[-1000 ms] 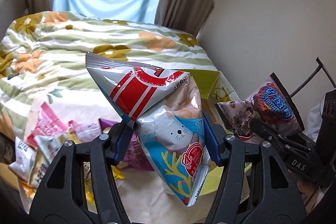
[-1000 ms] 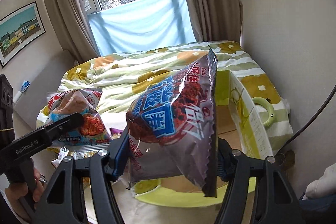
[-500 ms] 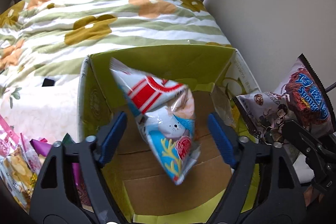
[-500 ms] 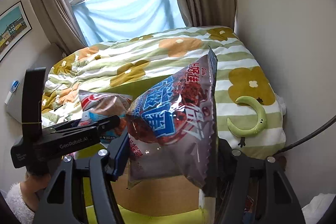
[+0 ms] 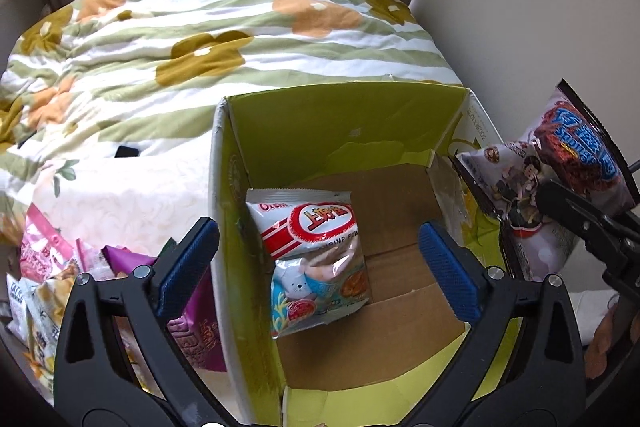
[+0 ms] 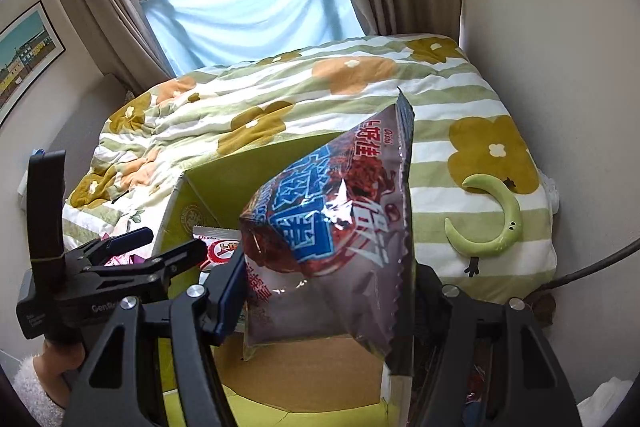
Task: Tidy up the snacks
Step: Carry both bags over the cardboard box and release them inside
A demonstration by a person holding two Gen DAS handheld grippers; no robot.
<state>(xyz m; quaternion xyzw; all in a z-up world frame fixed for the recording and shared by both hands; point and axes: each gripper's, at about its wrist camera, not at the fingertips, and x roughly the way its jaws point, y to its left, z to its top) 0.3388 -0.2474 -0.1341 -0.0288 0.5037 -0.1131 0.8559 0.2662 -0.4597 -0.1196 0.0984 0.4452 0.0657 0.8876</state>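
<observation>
We take the open cardboard box (image 5: 344,131) on the bed as our landmark. Its inside walls are green and its floor is plain brown card. One snack bag lies inside it: a shrimp cracker bag (image 5: 316,255), white with a red band and a cartoon seal, resting on the floor against the box's left wall.

Our left tool (image 5: 316,267) hangs above the box mouth with its jaws spread wide; they have just been opening, and nothing is between the blue pads (image 5: 188,267). The shrimp cracker bag lies well below them, apart from both.

Our right tool (image 6: 324,291) sits just at the box's right edge, pinching one dark sponge snack bag (image 6: 332,239) with blue lettering. The bag stands nearly upright in the grip, its lower end over the box floor. It blocks most of the box interior in the right wrist view.

Left of the box, a heap of snack packets (image 5: 60,279) lies on the bed, pink, purple and yellow among them; we cannot count them, since they overlap and the left tool's arm covers part of the heap. Beyond the box stretches a green-striped floral quilt (image 5: 208,39). To the right of the box, one green crescent toy (image 6: 496,223) rests on the quilt. A cable (image 6: 592,267) runs along the wall beyond that.
</observation>
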